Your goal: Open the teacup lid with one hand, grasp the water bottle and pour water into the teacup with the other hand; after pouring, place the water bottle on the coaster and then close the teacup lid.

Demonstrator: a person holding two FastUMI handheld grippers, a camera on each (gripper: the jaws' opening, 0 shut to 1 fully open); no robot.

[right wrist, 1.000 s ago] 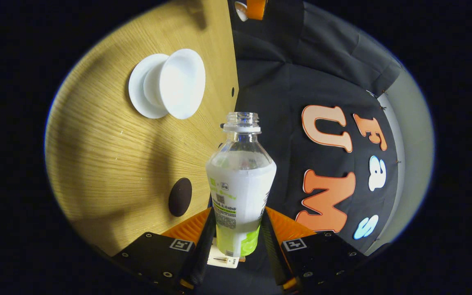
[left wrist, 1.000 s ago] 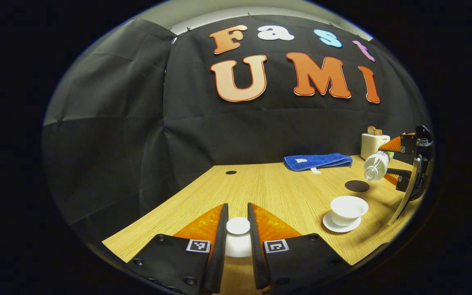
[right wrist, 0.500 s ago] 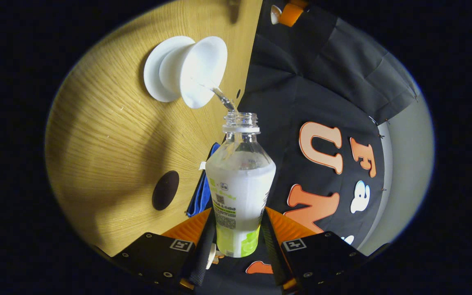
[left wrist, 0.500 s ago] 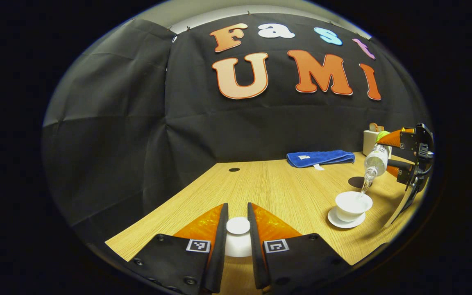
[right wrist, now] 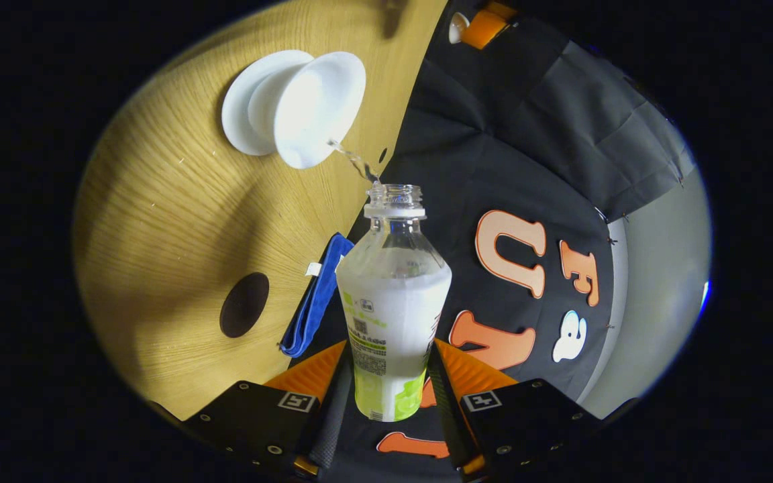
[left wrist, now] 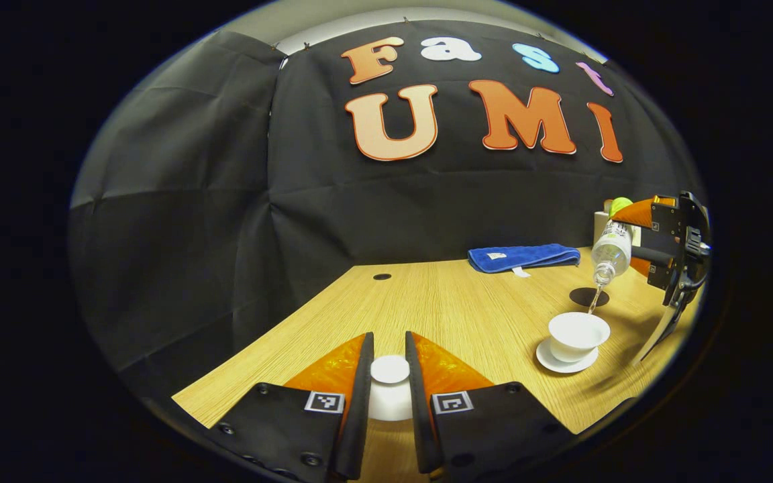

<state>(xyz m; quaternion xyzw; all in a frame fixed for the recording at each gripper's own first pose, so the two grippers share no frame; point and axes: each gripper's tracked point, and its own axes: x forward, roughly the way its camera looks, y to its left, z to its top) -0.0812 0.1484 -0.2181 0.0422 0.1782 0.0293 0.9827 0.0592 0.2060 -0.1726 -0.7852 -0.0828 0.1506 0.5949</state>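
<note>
**Water streaming from tilted bottle into open teacup**

In the left gripper view, you are holding the round white ceramic teacup lid (left wrist: 390, 369) by its knob, your left gripper (left wrist: 388, 376) closing both orange fingers narrowly on it, low over the near part of the pale wooden table (left wrist: 453, 308). Far to the right, your right gripper (left wrist: 638, 236) is tipping the clear plastic water bottle (left wrist: 611, 249) mouth-down above the white ceramic teacup (left wrist: 577, 333), which is sitting on its white saucer (left wrist: 561, 363).

In the right gripper view, both fingers of the gripper (right wrist: 386, 376) are pressing the bottle (right wrist: 393, 295) at its labelled body, and a thin stream of water (right wrist: 353, 161) is arcing into the cup (right wrist: 313, 107).

The dark round coaster (right wrist: 243, 305) is lying bare between the cup and the folded blue towel (right wrist: 313, 295). The cup is standing near the table's right edge; open wood is stretching between it and the lid.
</note>
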